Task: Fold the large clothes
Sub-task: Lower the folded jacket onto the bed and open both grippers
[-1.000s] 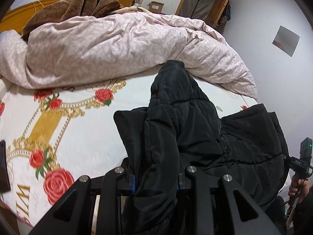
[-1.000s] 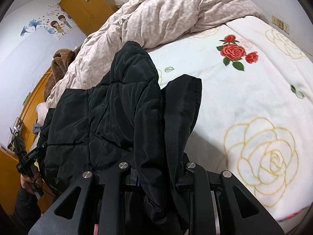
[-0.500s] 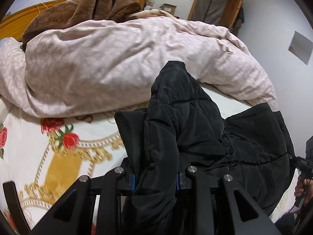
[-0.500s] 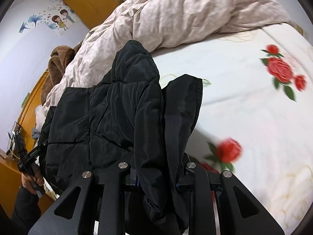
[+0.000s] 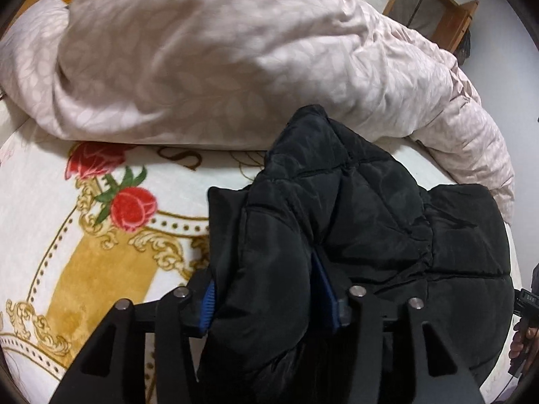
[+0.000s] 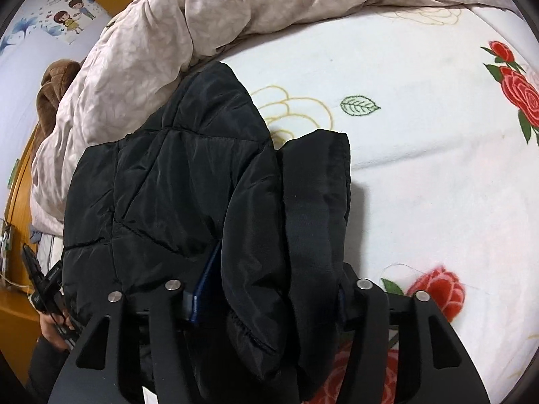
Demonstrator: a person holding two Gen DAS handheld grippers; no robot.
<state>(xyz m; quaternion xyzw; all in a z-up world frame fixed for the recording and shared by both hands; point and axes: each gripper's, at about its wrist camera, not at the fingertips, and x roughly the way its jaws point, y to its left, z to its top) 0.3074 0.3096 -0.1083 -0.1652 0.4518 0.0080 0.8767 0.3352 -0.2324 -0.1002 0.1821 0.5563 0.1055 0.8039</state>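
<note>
A black puffer jacket (image 5: pixel 370 208) lies on the rose-patterned bed blanket (image 5: pixel 50 202), its far end against the heaped duvet. My left gripper (image 5: pixel 266 289) has a thick fold of the jacket's edge between its fingers. Its jaws are opening, and the blue pads (image 5: pixel 323 286) stand apart from the cloth. In the right wrist view the jacket (image 6: pixel 175 185) spreads to the left, with its other edge and a dark strap between the fingers of my right gripper (image 6: pixel 269 289). Those jaws are opening too, and one blue pad (image 6: pixel 205 286) shows bare.
A pink leaf-print duvet (image 5: pixel 202 50) is piled across the far side of the bed (image 6: pixel 421 134). A brown blanket (image 6: pixel 50 91) lies beyond it. A wooden door (image 5: pixel 431 3) stands at the back right. A person's hand (image 6: pixel 50 330) shows at the lower left.
Both grippers have moved forward and down towards the duvet, carrying the jacket's edge over the bed. Their jaws, shut on the fabric before, now stand spread with blue pads showing.
</note>
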